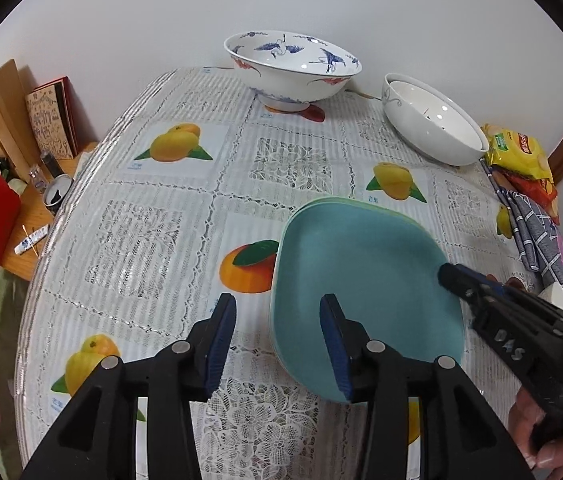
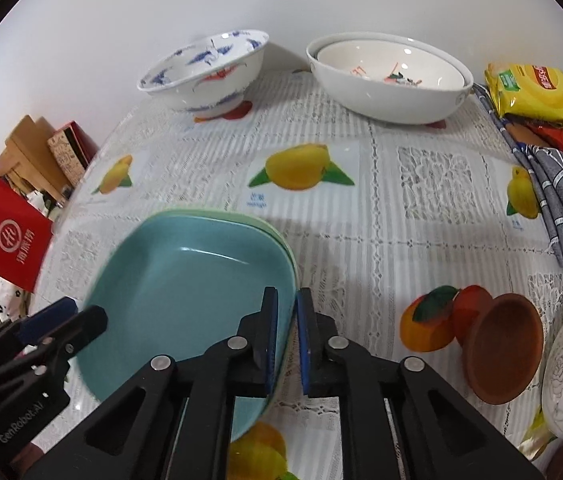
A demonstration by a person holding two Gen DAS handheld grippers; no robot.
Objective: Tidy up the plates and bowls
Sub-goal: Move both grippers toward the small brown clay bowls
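— Plates [image 2: 185, 280]?
— Stacked on the surface [image 2: 381, 240], teal over green, near the front edge.
— Right gripper [image 2: 286, 344]?
— Pinching the stack's right rim.
— Left gripper [image 1: 277, 344]?
— Spread wide, empty, just beside the stack's left rim.
— Bowls?
— Crane bowl [image 1: 291, 70] and nested white bowls [image 1: 433, 124] by the wall.

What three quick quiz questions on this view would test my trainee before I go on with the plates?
1. True or false: the right gripper has its fingers on either side of the teal plate rim.
2. What lies directly under the teal plate?
3. Which is open with nothing between its fingers: A) left gripper, B) right gripper?

Key:
1. True.
2. A light green plate; only its edge shows.
3. A. It hovers over the tablecloth beside the plates.
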